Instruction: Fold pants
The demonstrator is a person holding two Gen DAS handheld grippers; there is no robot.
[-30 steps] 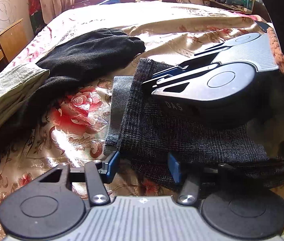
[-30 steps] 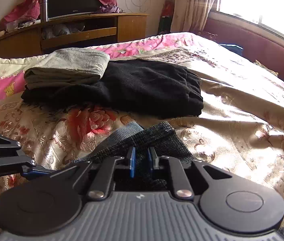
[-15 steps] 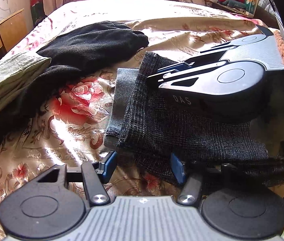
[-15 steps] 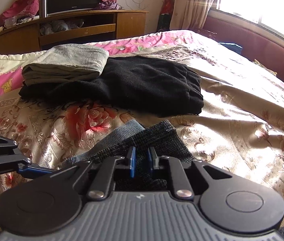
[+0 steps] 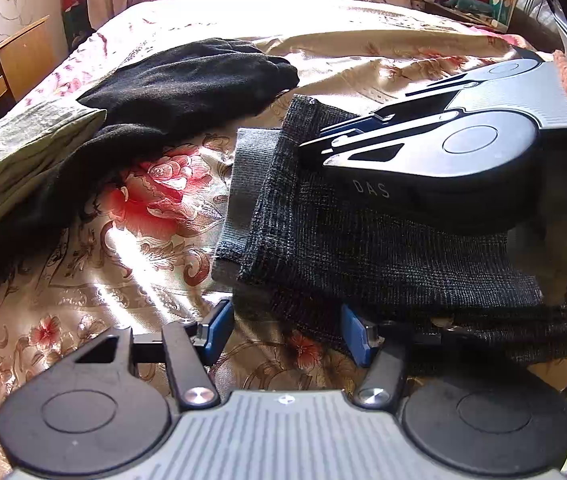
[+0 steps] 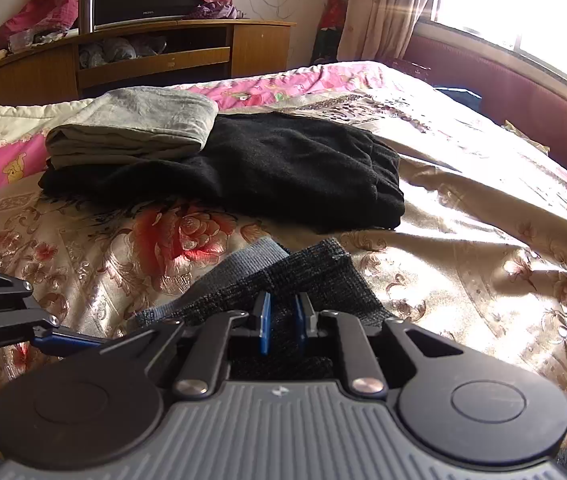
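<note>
Dark grey checked pants lie folded on the floral bed cover, with a lighter grey band showing along their left edge. My left gripper is open at the pants' near edge, its blue pads either side of the lowest layer's corner and not pressing on it. My right gripper lies on top of the pants. In the right wrist view its blue pads stand close together with a fold of the pants pinched between them.
A black garment lies spread beyond the pants, with a folded grey-green cloth on its left end. A wooden TV cabinet stands past the bed's far side. A window bench runs along the right.
The left wrist view has shifted slightly, so the pants sit a little higher in it. Both grippers keep the same jaw width, and the right one has not moved.
</note>
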